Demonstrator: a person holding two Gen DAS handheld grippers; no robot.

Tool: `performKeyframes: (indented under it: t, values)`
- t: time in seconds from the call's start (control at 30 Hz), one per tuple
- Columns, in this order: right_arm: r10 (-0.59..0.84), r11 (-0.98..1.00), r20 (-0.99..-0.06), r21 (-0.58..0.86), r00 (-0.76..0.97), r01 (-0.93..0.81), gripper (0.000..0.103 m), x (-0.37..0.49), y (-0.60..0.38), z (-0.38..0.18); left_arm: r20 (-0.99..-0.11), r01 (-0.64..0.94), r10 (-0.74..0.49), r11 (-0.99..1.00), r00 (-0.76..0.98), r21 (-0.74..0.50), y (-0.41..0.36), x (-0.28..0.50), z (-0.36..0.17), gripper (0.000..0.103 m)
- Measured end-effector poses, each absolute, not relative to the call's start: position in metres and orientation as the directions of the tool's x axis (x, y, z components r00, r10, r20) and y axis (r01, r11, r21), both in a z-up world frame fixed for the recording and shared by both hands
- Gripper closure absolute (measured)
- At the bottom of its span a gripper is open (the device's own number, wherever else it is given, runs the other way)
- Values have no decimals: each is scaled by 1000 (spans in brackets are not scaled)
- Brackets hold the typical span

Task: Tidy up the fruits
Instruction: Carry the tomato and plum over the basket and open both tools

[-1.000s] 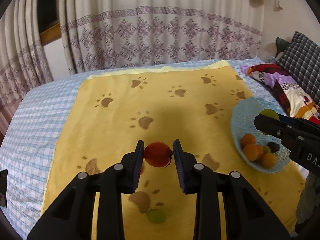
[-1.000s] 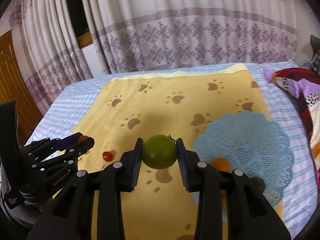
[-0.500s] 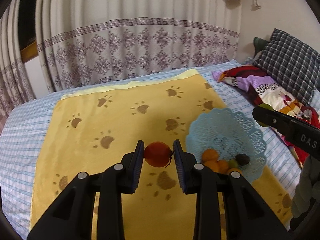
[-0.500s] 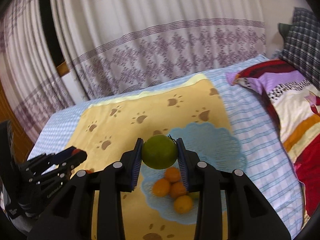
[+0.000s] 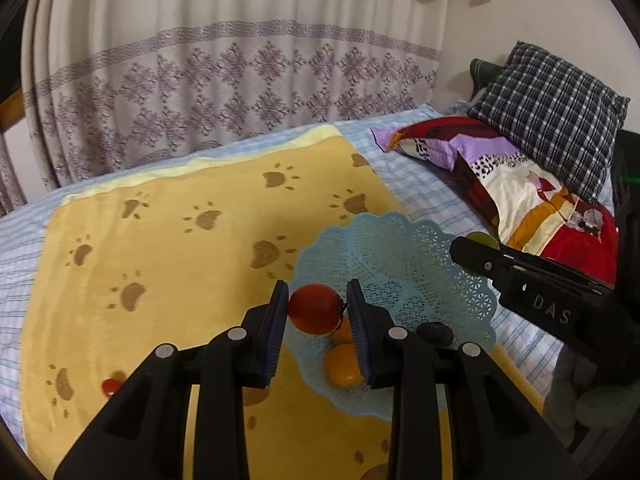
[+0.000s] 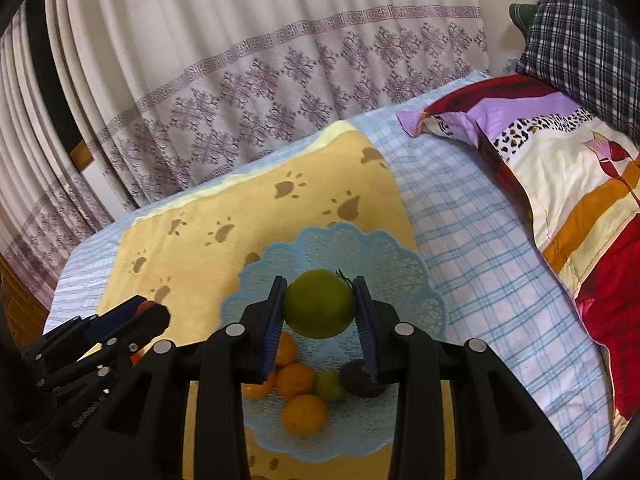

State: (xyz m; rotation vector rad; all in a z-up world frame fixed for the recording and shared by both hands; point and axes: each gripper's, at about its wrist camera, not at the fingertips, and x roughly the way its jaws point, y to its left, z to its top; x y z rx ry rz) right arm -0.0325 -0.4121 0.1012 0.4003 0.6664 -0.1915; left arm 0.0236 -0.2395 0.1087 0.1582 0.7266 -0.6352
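Jaws of the left gripper (image 5: 317, 307) are closed on a red tomato (image 5: 315, 309), its sides pressed by the blue pads, and it hangs above the near left edge of a pale blue lattice basket (image 5: 400, 256). Jaws of the right gripper (image 6: 320, 309) are likewise clamped on a green fruit (image 6: 320, 304), held over the middle of the same basket (image 6: 404, 268).

Under them, inside the basket, lie several orange fruits (image 6: 303, 414), a small green one (image 6: 330, 386) and a dark one (image 6: 358, 378), bunched toward the near side. The basket sits on a yellow towel with brown paw prints (image 5: 168, 248), spread over a blue checked bed sheet (image 6: 480, 248). A small red tomato (image 5: 111, 386) rests on the towel, well apart from the basket on the left. Patterned pillows (image 5: 520, 184) lie at the right, and a curtain (image 5: 224, 80) hangs behind the bed.
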Motion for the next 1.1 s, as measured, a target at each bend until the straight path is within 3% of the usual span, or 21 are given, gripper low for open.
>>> performKeyframes:
  t: [0.7,0.73,0.77,0.8,0.93,1.03,1.1]
  values:
    - [-74,882,-677,298,733,365,68,-26,-438,69,-731,643,-489,760,475,-91,-298,44,60,70]
    - [-76,881,-676,299,733,367,68,-26,-438,69,-731,643,-490,761,476,-91,-298,44,60,61]
    - [-78,879,-674,301,735,369,68,-27,-438,69,-728,640,-489,763,481,-89,-298,44,60,46]
    - [-80,878,-673,302,736,371,68,-27,-438,70,-721,636,-488,767,491,-86,-297,44,62,40]
    - [-82,870,-670,314,737,381,66,-28,-440,70,-724,621,-475,779,500,-83,-292,47,63,39]
    - [-81,861,-658,332,749,385,51,-32,-442,72,-725,606,-467,791,506,-86,-285,49,63,33]
    - [-86,859,-651,335,754,388,51,-34,-442,74,-723,593,-460,801,516,-86,-279,50,65,29]
